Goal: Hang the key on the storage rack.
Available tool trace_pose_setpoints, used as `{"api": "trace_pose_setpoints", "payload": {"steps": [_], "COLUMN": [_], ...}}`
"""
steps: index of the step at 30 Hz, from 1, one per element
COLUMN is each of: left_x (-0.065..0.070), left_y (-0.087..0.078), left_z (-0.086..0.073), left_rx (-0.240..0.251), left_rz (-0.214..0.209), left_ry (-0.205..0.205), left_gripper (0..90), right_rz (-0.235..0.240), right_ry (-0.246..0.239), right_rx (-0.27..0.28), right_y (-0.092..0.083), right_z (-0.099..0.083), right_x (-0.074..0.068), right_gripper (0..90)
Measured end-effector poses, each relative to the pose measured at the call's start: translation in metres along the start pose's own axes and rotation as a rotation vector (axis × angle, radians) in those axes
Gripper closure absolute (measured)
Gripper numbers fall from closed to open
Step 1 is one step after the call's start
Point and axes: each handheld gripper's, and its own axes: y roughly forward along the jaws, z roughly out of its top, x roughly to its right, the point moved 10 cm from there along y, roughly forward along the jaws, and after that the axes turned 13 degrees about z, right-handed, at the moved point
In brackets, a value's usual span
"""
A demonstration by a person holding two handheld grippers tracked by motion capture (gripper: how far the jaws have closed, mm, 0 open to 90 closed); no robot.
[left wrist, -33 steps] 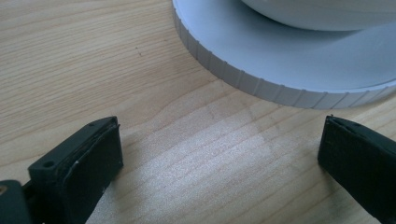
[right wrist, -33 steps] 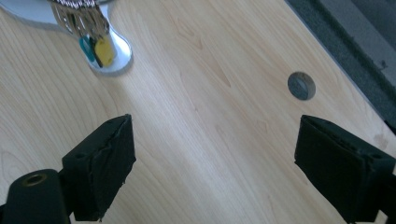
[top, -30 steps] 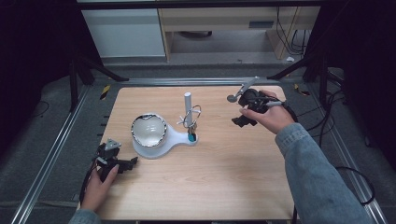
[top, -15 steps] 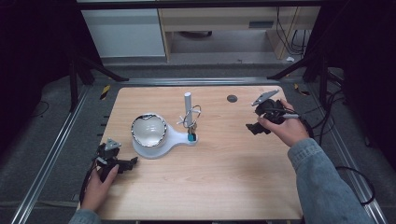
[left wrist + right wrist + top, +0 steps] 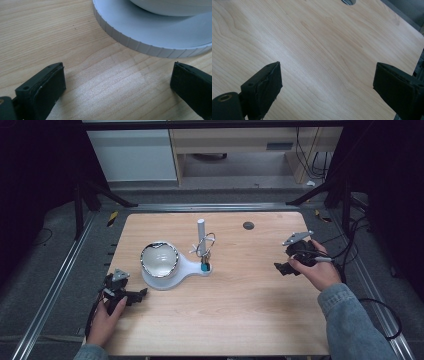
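I am holding both jaws wide: left gripper (image 5: pixel 131 296) near the white base (image 5: pixel 155 32) carrying a bowl (image 5: pixel 159 259); right gripper (image 5: pixel 286 267) well apart.

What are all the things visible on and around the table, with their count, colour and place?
Table: one, light wood, centre of the high view.
White base: one, white with a ribbed rim, left of the table's centre.
Bowl: one, shiny metal with white inside, on the round part of the white base.
Post: one, white, upright at the narrow end of the base, with thin wire loops beside it.
Blue piece: one, small, at the foot of the post.
Hole: one, dark, round, far right part of the table top.
Cabinet: one, white, beyond the table.
Left claw: one, black, open, near the base's rim.
Right claw: one, black, open, over bare wood at the right.
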Motion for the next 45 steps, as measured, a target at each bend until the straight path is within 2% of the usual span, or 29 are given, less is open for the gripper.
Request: {"api": "trace_pose_setpoints", "payload": {"steps": [10,23,28,37,42,45], "left_x": [0.0,0.0,0.0,0.0,0.0,0.0], "left_y": [0.0,0.0,0.0,0.0,0.0,0.0], "left_z": [0.0,0.0,0.0,0.0,0.0,0.0], "left_rx": [0.0,0.0,0.0,0.0,0.0,0.0], "left_rz": [0.0,0.002,0.002,0.002,0.002,0.002], "left_ry": [0.0,0.0,0.0,0.0,0.0,0.0], "left_gripper": [0.0,0.0,0.0,0.0,0.0,0.0], "right_rz": [-0.004,0.022,0.024,0.025,0.039,0.023], "right_ry": [0.041,0.101,0.126,0.223,0.264,0.271], "right_rx": [-0.004,-0.014,-0.008,0.095,0.138,0.184], "right_y": [0.01,0.035,0.045,0.053,0.057,0.059], "right_z": [-0.037,-0.089,-0.102,-0.103,-0.102,-0.102], "right_x": [0.003,-0.008,-0.009,0.007,0.011,0.014], "right_gripper": [8.8,9.0,9.4,7.8,5.6,4.5]}}
